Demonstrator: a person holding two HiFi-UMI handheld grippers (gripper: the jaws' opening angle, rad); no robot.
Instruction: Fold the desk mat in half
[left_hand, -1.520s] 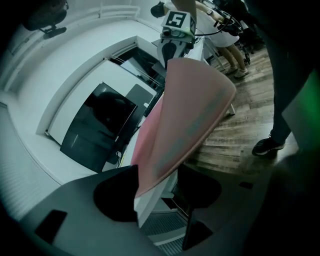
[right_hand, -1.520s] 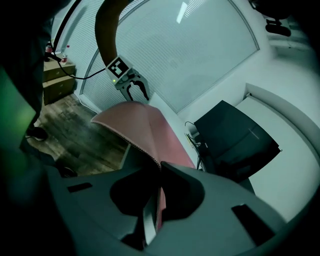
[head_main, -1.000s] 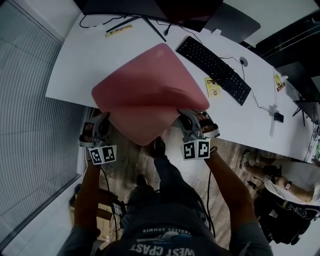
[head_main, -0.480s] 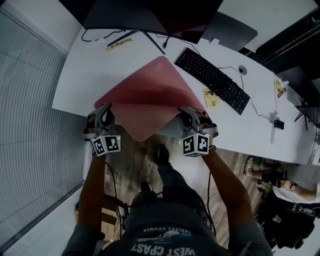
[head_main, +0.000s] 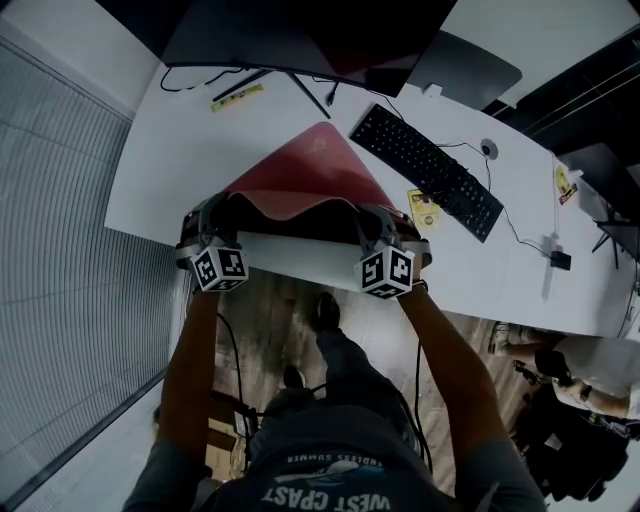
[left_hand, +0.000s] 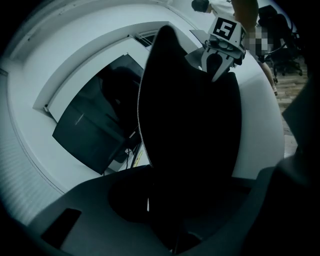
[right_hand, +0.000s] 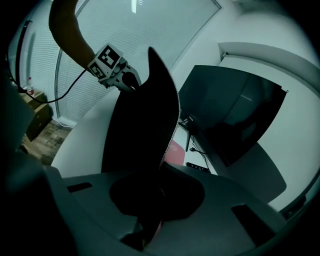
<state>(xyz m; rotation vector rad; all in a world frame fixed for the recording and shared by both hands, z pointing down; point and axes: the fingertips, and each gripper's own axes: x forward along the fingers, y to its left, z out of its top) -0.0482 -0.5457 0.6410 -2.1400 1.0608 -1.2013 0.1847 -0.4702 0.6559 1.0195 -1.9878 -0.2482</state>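
Observation:
The pink desk mat (head_main: 312, 165) lies on the white desk (head_main: 160, 160), its far corner pointing at the monitor. Its near edge is lifted and curls back over itself, showing the dark underside (head_main: 290, 212). My left gripper (head_main: 208, 224) is shut on the mat's near left corner and my right gripper (head_main: 373, 230) on the near right corner. In the left gripper view the dark mat (left_hand: 190, 115) rises from the left gripper (left_hand: 162, 215). In the right gripper view the mat (right_hand: 145, 125) stands up out of the right gripper (right_hand: 150, 220), with a pink strip (right_hand: 175, 150) beyond.
A black keyboard (head_main: 430, 170) lies right of the mat, with a yellow card (head_main: 425, 196) beside it. A dark monitor (head_main: 300, 35) and cables stand at the desk's back. The desk's near edge (head_main: 300, 252) is just under my grippers. Another person (head_main: 570, 410) sits at lower right.
Both grippers have moved forward from past the desk's near edge to over the desk, carrying the mat's near edge up. The overhanging part is now raised and curled, underside showing.

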